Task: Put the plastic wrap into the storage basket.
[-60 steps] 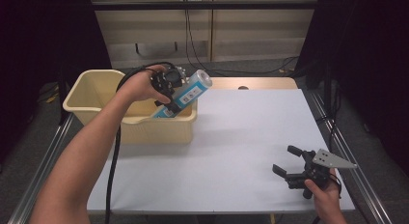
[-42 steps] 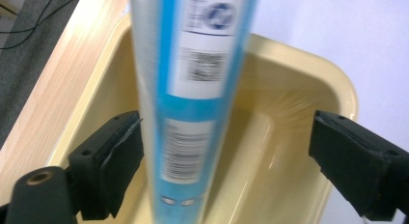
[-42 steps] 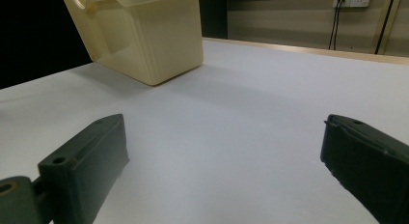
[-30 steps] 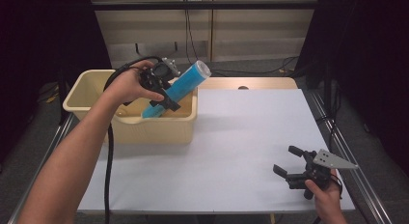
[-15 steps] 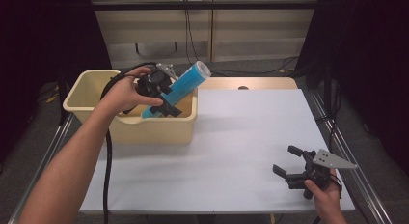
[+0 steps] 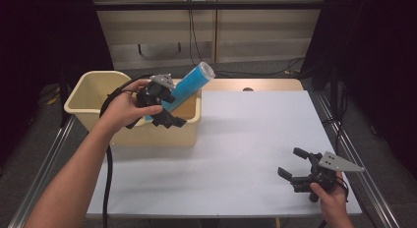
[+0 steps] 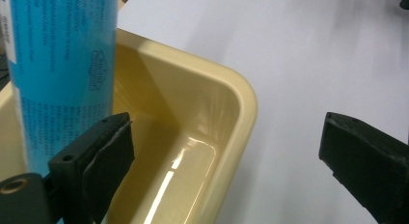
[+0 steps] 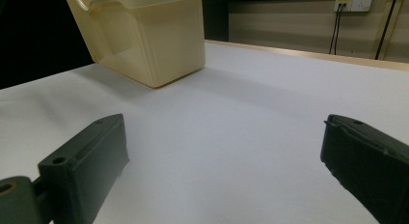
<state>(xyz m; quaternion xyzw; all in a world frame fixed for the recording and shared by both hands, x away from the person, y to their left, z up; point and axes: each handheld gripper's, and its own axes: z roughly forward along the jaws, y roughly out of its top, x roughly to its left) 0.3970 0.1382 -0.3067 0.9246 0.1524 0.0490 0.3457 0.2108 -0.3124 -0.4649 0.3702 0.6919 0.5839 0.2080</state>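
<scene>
A blue tube [image 6: 189,85] leans in the cream bin [image 6: 88,80], its upper end sticking out over the bin's right rim. My left gripper [image 6: 168,110] hovers over that rim and is open. In the left gripper view its jaws stand wide apart, and the tube [image 7: 62,55] rises just beyond the left jaw, over the bin's inside [image 7: 193,118]. Whether the jaw touches the tube is unclear. My right gripper [image 6: 295,164] rests low at the table's front right, open and holding nothing.
The white table [image 6: 255,129] stretches between the bin and my right gripper. The bin [image 8: 154,35] stands at the far left in the right gripper view. A wall with cables and a socket runs behind the table.
My left hand carried the tube leftward and tilted its lower end down into the bin. The right gripper has stayed put.
</scene>
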